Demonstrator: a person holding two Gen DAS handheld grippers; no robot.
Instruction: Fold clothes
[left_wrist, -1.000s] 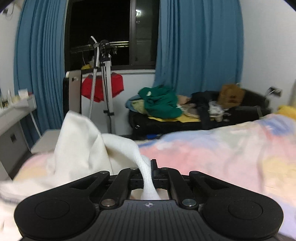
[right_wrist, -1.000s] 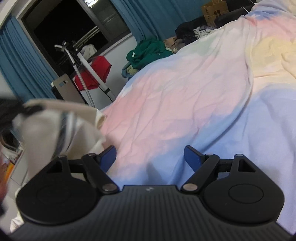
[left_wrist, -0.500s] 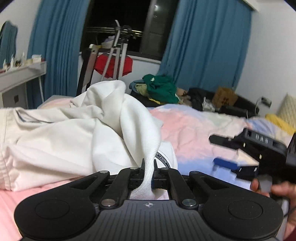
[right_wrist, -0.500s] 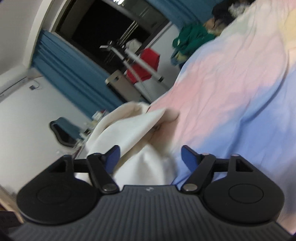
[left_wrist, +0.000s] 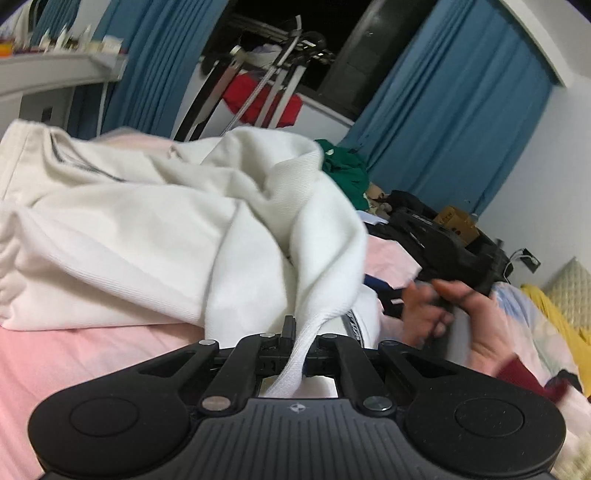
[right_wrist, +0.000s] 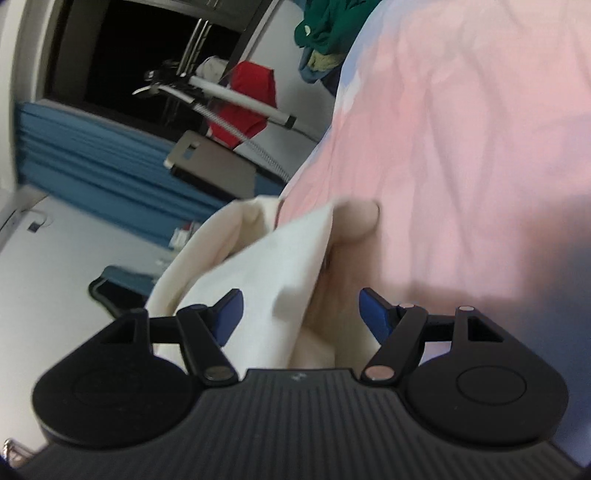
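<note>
Jaws: left gripper (left_wrist: 295, 334) clenched on a narrow band of the garment (left_wrist: 155, 236), a hem or cuff edge by the look of it; the strip runs straight down between the closed jaws. Right gripper (right_wrist: 297, 308) released, blue pads wide apart, a fold of cloth lying in the gap between them but not pinched.

Garment: white, thick knit, heaped on the bed (left_wrist: 74, 354), bulk to the left of the left gripper, one dark-lined seam or zip showing near its far edge. In the right wrist view, cream cloth fills the space between the pads, and the bed's pink sheet lies beyond it.

Right hand (left_wrist: 454, 314) visible in the left wrist view, wrapped round its gripper's handle, close beside the garment.

Handling, judged: soft, limp, fairly heavy for cloth; it will sag and drag rather than hold a line. Not slippery; ribbed edge grips well. Best hold is on a doubled edge or corner, not mid-panel. Right jaws want the matching edge opposite the left's, so the piece can be stretched flat.

Motion blur on both views; finer detail unclear.
</note>
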